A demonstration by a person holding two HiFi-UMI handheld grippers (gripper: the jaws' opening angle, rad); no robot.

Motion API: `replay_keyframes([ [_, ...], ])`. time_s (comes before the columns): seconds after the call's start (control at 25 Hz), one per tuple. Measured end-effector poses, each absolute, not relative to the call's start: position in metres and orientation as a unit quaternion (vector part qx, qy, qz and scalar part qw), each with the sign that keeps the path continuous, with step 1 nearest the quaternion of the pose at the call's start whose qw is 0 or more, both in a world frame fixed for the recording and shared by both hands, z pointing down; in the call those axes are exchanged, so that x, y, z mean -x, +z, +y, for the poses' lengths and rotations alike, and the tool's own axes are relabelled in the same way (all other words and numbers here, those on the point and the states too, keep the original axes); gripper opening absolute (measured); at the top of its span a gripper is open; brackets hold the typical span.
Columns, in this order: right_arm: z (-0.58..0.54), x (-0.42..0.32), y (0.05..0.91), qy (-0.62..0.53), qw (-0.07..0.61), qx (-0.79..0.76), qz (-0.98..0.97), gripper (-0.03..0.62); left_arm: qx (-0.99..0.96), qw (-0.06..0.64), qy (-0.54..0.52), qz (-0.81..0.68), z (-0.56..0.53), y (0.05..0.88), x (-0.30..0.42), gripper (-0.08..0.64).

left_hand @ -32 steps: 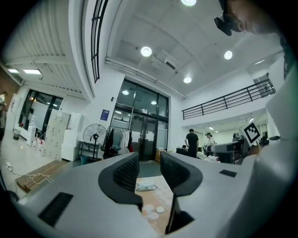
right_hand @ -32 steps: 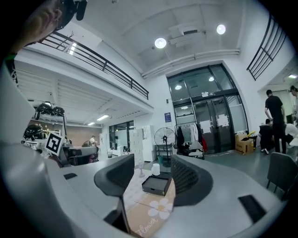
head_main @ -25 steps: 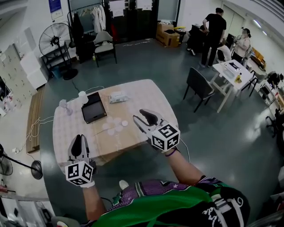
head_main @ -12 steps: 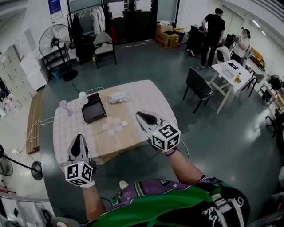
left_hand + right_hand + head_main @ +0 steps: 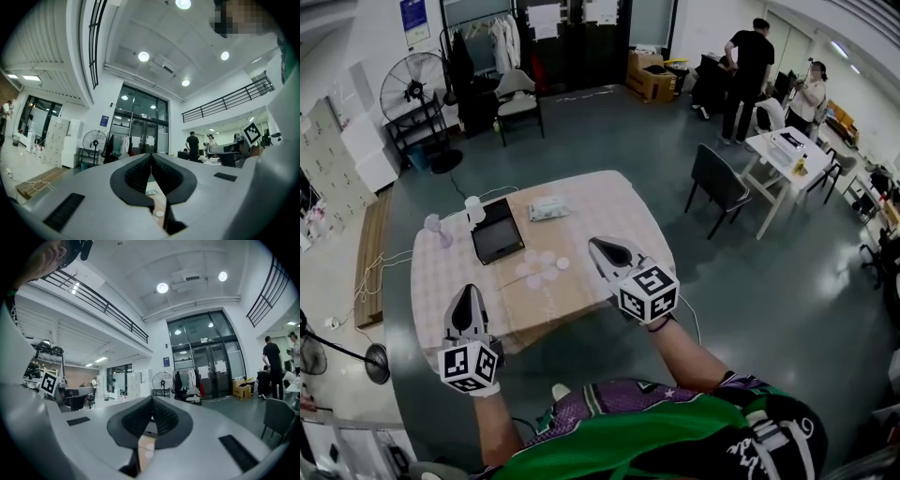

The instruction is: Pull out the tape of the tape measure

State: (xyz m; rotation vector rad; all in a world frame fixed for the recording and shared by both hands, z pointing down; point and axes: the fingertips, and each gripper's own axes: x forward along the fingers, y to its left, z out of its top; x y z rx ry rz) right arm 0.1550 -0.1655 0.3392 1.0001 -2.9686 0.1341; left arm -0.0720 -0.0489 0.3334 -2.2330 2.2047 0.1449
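Note:
I cannot pick out a tape measure in any view. In the head view my left gripper (image 5: 469, 294) hangs over the near left edge of the cloth-covered table (image 5: 591, 202), jaws shut with nothing between them. My right gripper (image 5: 600, 247) hovers over the table's near right part, also shut and empty. Both point away from me, raised clear of the tabletop. In the left gripper view the left gripper (image 5: 151, 158) has its black pads pressed together; in the right gripper view the right gripper (image 5: 152, 402) shows the same. Several small pale discs (image 5: 540, 267) lie on the table between the grippers.
A black tablet-like slab (image 5: 497, 231), a white packet (image 5: 548, 207) and two clear cups (image 5: 474, 208) sit on the table's far half. A dark chair (image 5: 718, 182) stands to the right, a floor fan (image 5: 410, 90) at far left. People stand by a white table (image 5: 787, 150) at back right.
Both grippers' jaws have closed from open to shut on nothing. The hands have stayed almost in place over the near side of the table.

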Motion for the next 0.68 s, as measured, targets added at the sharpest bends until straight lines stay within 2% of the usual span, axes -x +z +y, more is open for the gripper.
replay_keyframes([
  [0.68, -0.1703, -0.1514, 0.3468, 0.047, 0.018, -0.331, -0.942, -0.003, 0.712, -0.012, 0.05, 0.7, -0.0482, 0.3428, 0.0793, 0.026],
])
